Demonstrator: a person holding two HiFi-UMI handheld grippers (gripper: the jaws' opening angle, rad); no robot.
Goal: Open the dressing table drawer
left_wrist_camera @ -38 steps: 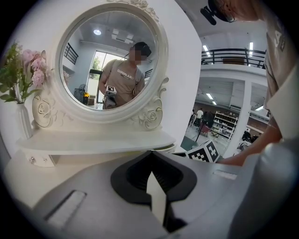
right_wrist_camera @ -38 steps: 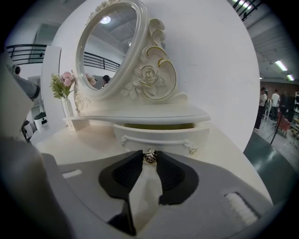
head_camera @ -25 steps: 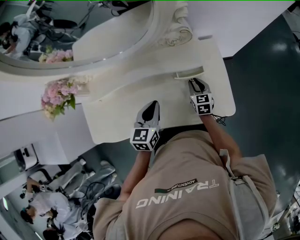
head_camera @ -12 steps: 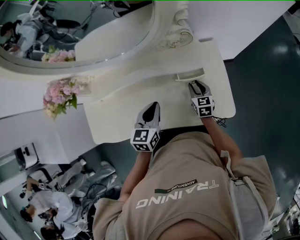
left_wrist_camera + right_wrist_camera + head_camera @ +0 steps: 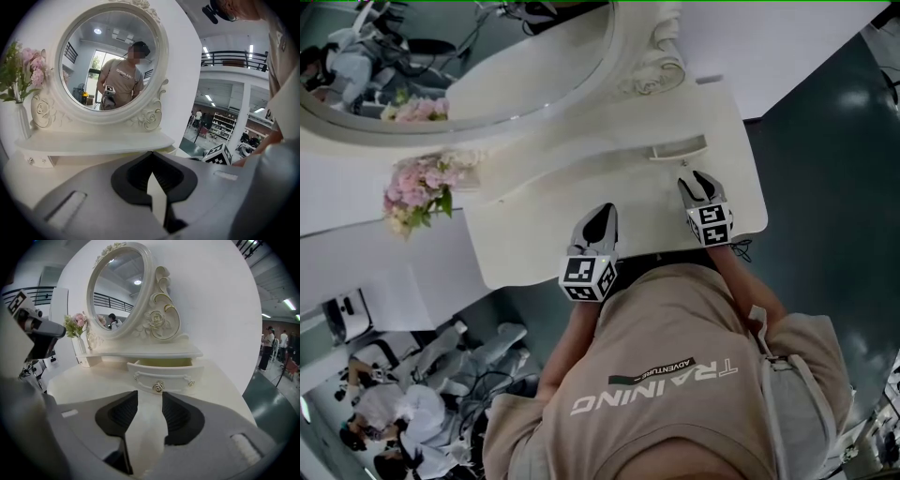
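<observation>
The white dressing table (image 5: 544, 234) has a small drawer (image 5: 164, 375) under its shelf, and the drawer stands pulled out with its hollow showing. A round metal knob (image 5: 159, 386) sits at the middle of its front. In the head view the drawer (image 5: 680, 148) lies just beyond my right gripper (image 5: 699, 180). My right gripper (image 5: 150, 398) is open; its jaws have just been opening, with nothing between them and the knob a short way past the tips. My left gripper (image 5: 602, 212) hovers over the tabletop, and its tips (image 5: 151, 154) meet, so it is shut and holds nothing.
An oval mirror (image 5: 487, 66) in a carved frame stands at the back of the table. A vase of pink flowers (image 5: 417, 192) is at the left end of the shelf. The table's front edge is right by the person's body. People and equipment fill the room behind.
My right gripper has drawn back from the drawer front toward the person, and its jaws have spread apart. The left gripper has kept still.
</observation>
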